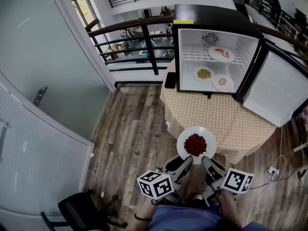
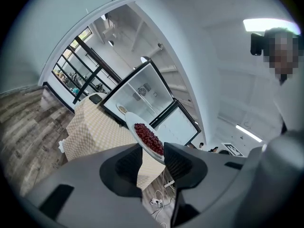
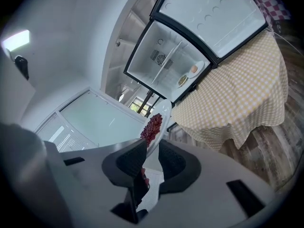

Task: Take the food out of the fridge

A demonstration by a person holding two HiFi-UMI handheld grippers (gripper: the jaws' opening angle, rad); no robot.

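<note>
- Your left tongs (image 1: 189, 160) and right tongs (image 1: 205, 160) hold the plate (image 1: 196, 145) before the desk's (image 1: 211, 114) near edge.
- The fridge (image 1: 211, 13) stands on the desk's far part, its door (image 1: 276, 93) open to the right.
- Inside it, one dish (image 1: 221, 54) lies on the shelf (image 1: 192, 55), two dishes (image 1: 204, 74) below.

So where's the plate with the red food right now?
Head view, low middle: the plate of red food is held at its near rim by the left gripper and right gripper, over the near edge of the checkered table, outside the fridge.
</note>
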